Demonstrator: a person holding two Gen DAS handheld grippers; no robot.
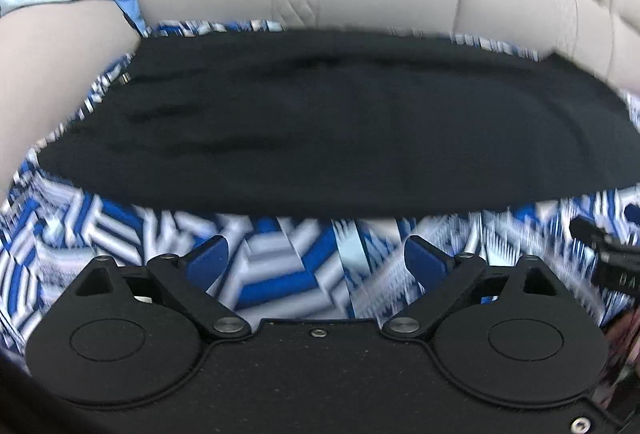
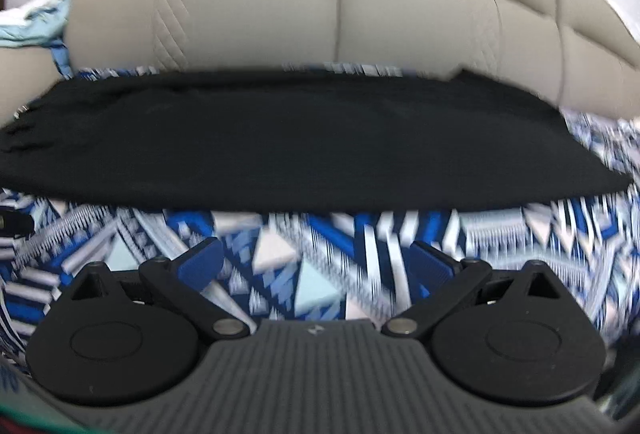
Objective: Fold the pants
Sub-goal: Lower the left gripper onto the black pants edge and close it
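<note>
Blue-padded left tool (image 1: pixel 316 254) and right tool (image 2: pixel 316 258) gape wide, holding nothing, over the patterned cover (image 2: pixel 320 266). Beyond, black pants (image 1: pixel 320 130) lie flat toward the sofa's (image 2: pixel 340 18) back, seemingly partly folded; more folding likely remains.

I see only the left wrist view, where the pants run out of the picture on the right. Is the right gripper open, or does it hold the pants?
Observer: The right gripper is open and holds nothing; only the cover shows between its fingers.
Operator: Where do the pants end on the right?
Observer: The pants narrow to a tip at the far right, and the tip lies on the cover.
</note>
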